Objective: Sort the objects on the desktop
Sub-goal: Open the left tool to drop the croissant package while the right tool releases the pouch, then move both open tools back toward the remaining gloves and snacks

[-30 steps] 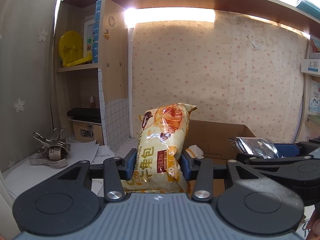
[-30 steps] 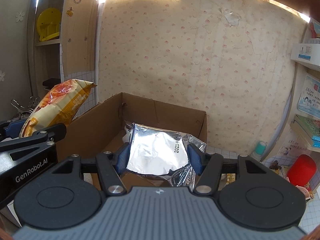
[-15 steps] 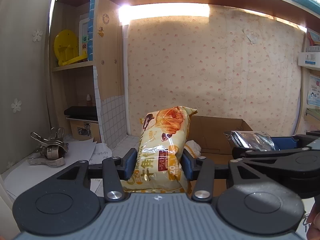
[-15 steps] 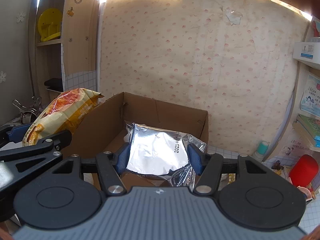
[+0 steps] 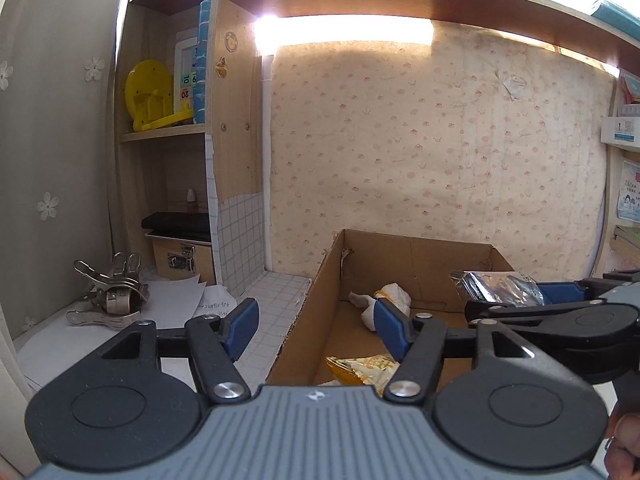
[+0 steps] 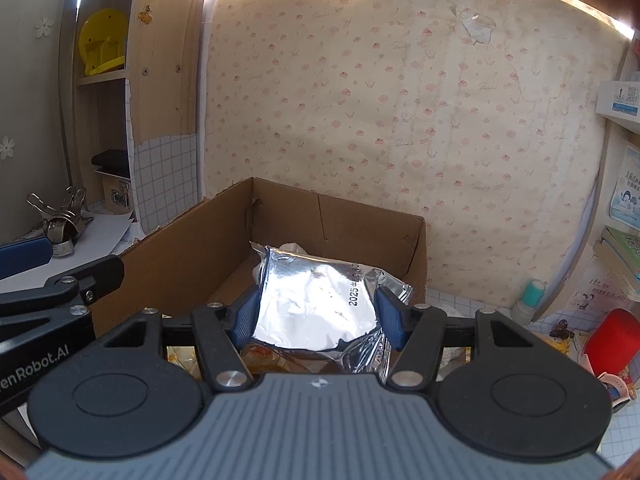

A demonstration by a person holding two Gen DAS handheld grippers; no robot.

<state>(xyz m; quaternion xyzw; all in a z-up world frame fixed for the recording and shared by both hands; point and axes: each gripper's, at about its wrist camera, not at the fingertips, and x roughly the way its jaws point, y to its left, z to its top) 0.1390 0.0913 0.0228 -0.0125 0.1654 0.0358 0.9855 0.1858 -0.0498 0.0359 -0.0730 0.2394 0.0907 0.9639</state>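
Between the blue pads of the left claw nothing remains: its fingers stand spread wide over the near left wall of the cardboard box. Half a second ago they pinched a yellow snack bag upright; now that yellow snack bag lies flat on the box floor just below the claw, only its crinkled top edge showing past the claw body. So one item looks sorted, and the left claw is free to fetch another.

Just to its right, the right claw is pressed in on a silver foil pouch, holding it by both side edges above the open box, much as it did a moment before. By my reading, this pouch goes in next, and a simple release above the opening should do it.

As for materials, the foil pouch is puffy, mirror-bright and creased, with a printed date along one side; it should slip easily if the grip slackens. The snack bag is thin glossy film, soft and crushable. The box is plain brown corrugated board with ragged torn rims, and a knotted white plastic bag already rests near its far wall.

Further out on the left, a heap of shiny metal clips sits on white paper sheets over the tiled tabletop.
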